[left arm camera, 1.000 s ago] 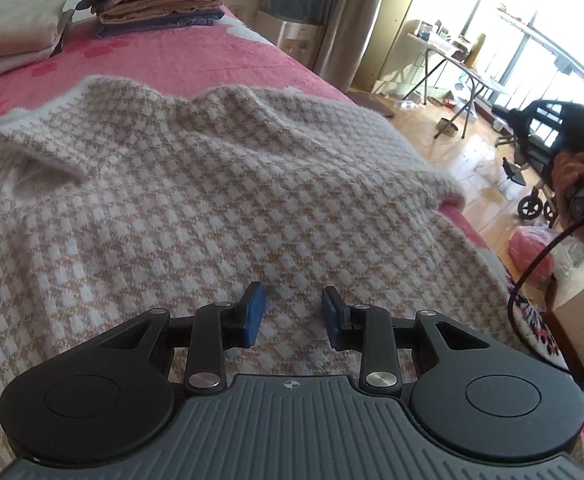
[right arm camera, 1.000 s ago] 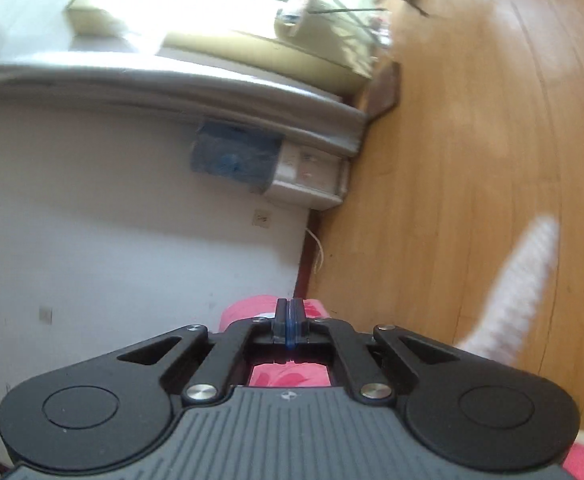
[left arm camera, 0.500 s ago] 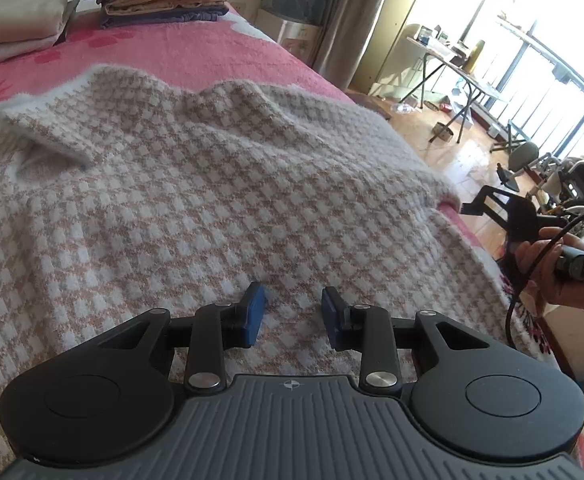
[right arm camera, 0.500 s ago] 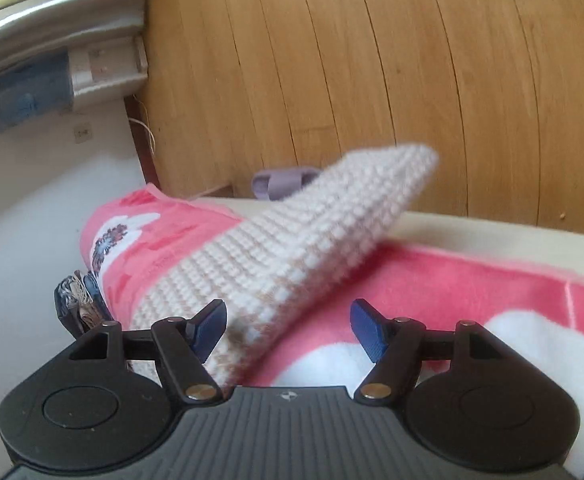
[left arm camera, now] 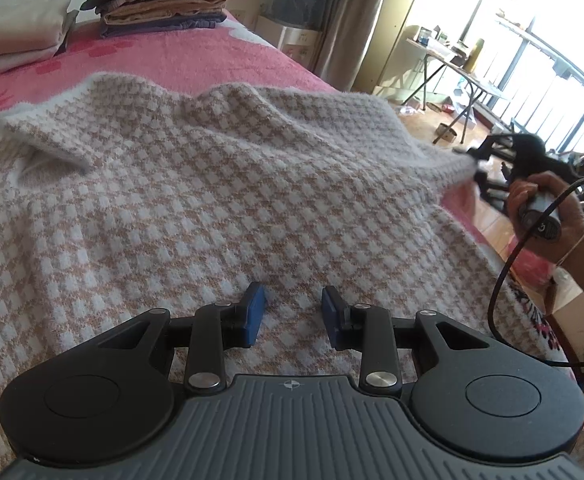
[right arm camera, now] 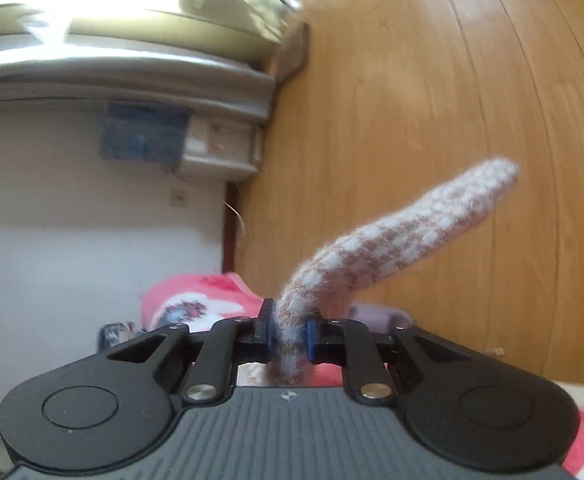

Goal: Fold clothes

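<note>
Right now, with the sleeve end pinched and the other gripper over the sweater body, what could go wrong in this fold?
1. The right gripper is closing on only a narrow bunch of the sleeve; fuzzy knit could slip out when pulled.
2. The left gripper stands open over the sweater, holding nothing, so the body may drag across the pink blanket.
3. The collar flap is already turned over and may get folded in crooked.
</note>
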### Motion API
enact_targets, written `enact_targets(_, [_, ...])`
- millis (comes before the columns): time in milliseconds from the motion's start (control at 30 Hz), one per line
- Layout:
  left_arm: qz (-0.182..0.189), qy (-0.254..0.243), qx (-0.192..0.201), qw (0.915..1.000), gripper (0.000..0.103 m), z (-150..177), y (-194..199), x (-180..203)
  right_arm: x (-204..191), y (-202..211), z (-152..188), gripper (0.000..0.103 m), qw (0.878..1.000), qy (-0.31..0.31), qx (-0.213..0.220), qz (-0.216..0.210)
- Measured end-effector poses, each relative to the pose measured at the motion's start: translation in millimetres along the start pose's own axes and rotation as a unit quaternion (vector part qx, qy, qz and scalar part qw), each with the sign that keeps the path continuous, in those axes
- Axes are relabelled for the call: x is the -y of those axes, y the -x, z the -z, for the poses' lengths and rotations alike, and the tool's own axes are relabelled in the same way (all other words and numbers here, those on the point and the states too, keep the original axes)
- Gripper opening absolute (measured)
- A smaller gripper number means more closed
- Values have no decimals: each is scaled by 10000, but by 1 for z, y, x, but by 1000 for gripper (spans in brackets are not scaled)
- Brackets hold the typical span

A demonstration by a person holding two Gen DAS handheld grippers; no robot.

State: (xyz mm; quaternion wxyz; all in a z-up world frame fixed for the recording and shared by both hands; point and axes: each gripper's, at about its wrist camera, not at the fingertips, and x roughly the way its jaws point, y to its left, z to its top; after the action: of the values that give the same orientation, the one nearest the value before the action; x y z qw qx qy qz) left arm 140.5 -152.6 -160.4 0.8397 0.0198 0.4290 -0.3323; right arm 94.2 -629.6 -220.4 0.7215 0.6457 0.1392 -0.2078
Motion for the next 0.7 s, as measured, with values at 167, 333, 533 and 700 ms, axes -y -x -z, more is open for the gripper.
enact_targets(167, [72,329,224,9992,31,2,14,-8,-131,50,39,15,9476,2997,198,-1087])
enact_targets(333, [308,1117,575,9916,31,12,64,-43,-219,86,156,15,7686,6001,-331,-2192])
enact_targets(533, [255,1478,324,9882,43,61,146,-81,-174,112,305,16,5335,8061,-1247,-2237])
enact_targets(700, [10,1509,362,9879,58,99,187,-91,-96,145,383,28,3486,9106,-1481,-1653])
